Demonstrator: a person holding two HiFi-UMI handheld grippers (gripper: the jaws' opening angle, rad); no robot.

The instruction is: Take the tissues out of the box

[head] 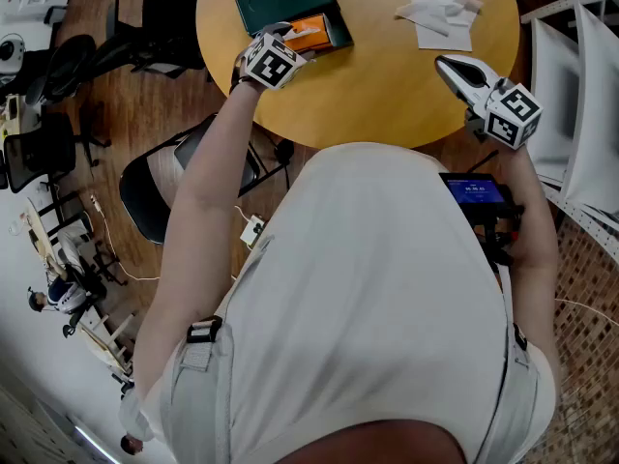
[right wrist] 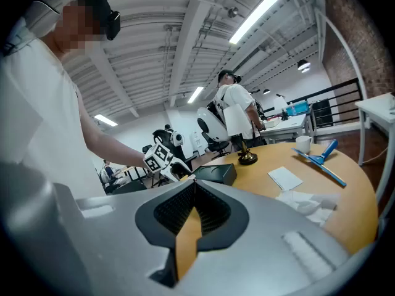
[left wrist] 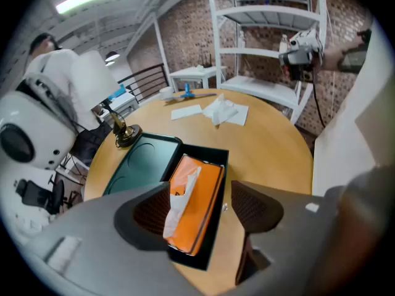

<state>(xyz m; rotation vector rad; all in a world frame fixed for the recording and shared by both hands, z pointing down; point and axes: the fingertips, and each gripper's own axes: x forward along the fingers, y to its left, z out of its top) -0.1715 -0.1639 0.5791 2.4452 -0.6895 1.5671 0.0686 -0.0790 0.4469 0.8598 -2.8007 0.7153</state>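
A dark green box lies open on the round wooden table, with an orange tissue pack inside it. A white tissue sticks up out of the pack's slot. My left gripper hovers just over the pack, open, one jaw on each side of the tissue; the pads do not press on it. Several tissues lie loose at the table's far right. My right gripper is shut on nothing, held at the table's near right edge.
The box lid lies beside the box, with a small brass object behind it. A blue tool, a paper square and a white cup sit at the far side. White shelving stands to the right.
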